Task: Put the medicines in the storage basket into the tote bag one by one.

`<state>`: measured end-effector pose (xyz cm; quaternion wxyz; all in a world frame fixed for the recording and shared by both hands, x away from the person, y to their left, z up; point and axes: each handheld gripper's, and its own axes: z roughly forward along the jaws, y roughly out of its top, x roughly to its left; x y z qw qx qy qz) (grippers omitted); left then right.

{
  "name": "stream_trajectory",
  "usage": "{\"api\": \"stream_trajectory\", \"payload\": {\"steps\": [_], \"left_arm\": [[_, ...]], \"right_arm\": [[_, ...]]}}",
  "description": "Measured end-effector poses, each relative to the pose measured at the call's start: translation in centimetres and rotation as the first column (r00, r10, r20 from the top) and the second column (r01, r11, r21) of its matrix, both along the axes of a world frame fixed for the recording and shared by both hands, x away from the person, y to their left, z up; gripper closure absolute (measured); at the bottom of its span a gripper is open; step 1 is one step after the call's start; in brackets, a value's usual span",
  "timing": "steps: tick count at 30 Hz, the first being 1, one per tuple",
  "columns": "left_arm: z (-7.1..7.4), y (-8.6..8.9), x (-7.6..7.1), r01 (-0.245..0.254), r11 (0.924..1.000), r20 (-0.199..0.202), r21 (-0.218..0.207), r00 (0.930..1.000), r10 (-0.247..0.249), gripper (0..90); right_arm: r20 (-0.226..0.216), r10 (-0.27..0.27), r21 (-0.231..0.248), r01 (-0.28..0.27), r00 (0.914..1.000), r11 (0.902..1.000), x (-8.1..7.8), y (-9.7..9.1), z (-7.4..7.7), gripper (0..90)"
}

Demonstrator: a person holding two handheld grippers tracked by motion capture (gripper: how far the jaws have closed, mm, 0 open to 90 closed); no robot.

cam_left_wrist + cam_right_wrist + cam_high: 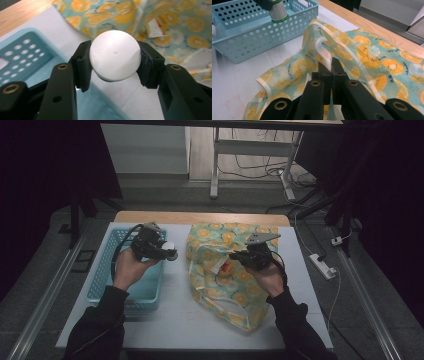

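Your left gripper is up off the tabletop, pointing to your right, its black fingers clamped on either side of a white round-capped bottle. Your right gripper sits low and angled inward, fingers pinched tight on the thin edge of the orange-print plastic bag. Both dark sleeves come in from the bottom.

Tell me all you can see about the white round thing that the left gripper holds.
The white container shows a smooth, matte, dome-like end, plastic by its look, with a tiny dimple near the middle. In the right gripper view its ribbed pale body ends in a green ring. The left gripper clamps it by both sides, off the table, by the rim of the blue basket near the orange-print bag.
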<state>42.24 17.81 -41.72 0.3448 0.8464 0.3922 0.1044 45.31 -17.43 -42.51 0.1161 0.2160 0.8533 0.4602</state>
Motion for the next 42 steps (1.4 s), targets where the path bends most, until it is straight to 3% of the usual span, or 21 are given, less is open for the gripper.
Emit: {"api": "stream_trajectory", "payload": {"steps": [11, 22, 40, 42], "left_arm": [[-0.1, -4.0, -0.2, 0.1, 0.995, -0.003, -0.003, 0.995, -0.1, 50.5], [-0.8, -7.5, 0.3, 0.177, 0.9841, -0.016, -0.015, 0.984, -0.177, 50.5], [-2.2, -13.2, 1.8, 0.263, 0.9648, -0.024, -0.001, 0.9645, -0.263, 50.4], [-2.4, -13.8, 2.0, 0.262, 0.965, -0.025, -0.009, 0.9647, -0.262, 50.4]], "right_arm": [[0.0, -0.005, 0.006, 0.005, 1.0, 1.0, 0.0, -0.2, 0.1, 89.8], [0.002, -0.004, 0.007, 0.004, 1.0, 1.0, 0.1, -0.3, 0.2, 89.7], [0.007, -0.009, 0.017, 0.008, 0.9999, 0.9998, 0.0, -0.4, 0.4, 89.8], [0.007, -0.008, 0.019, 0.008, 0.9999, 0.9998, 0.0, -0.4, 0.4, 89.8]]}}
